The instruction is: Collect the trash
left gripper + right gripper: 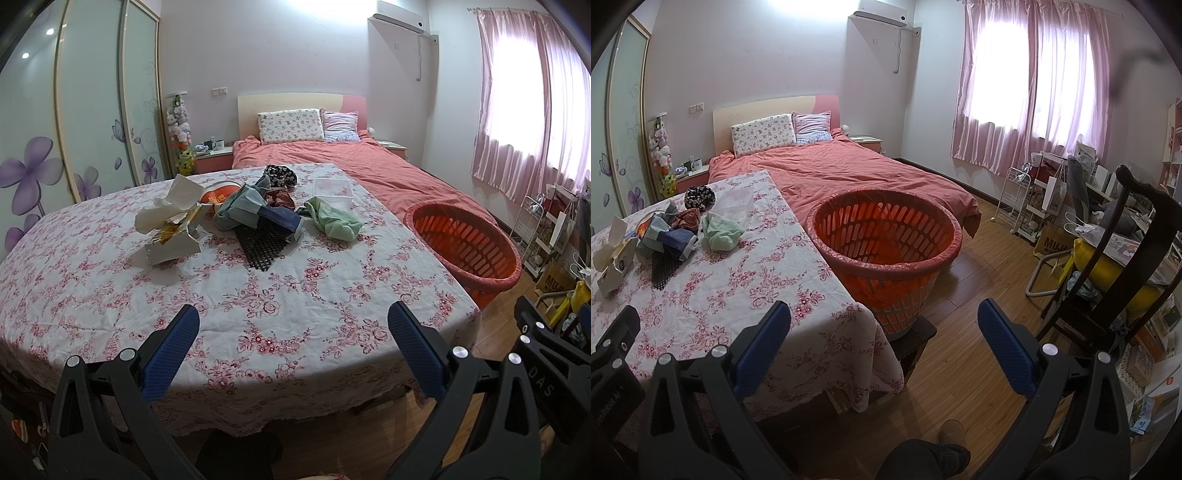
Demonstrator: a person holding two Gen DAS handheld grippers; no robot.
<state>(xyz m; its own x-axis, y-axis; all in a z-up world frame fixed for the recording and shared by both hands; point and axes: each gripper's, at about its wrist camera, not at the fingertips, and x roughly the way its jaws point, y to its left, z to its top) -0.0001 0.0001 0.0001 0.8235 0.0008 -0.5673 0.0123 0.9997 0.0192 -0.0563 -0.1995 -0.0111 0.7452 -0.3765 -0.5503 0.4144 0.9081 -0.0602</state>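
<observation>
A pile of trash lies on the floral-cloth table (258, 317): crumpled white paper and a white snack box (170, 225), a grey-blue wrapper heap (255, 212), a black mesh mat (260, 245), a green cloth (334, 221), a clear plastic box (332, 188) and an orange bowl (219, 195). An orange basket (465, 247) lined with a pink bag stands at the table's right; it also shows in the right wrist view (886, 240). My left gripper (293, 321) is open and empty above the table's near edge. My right gripper (884, 321) is open and empty, near the table corner and the basket.
A bed with a pink cover (857, 173) lies behind the table. A dark wooden chair (1115, 266) and cluttered shelves (1045, 199) stand at the right. A wardrobe with flower doors (85, 122) is at the left. Wooden floor (982, 295) lies between basket and chair.
</observation>
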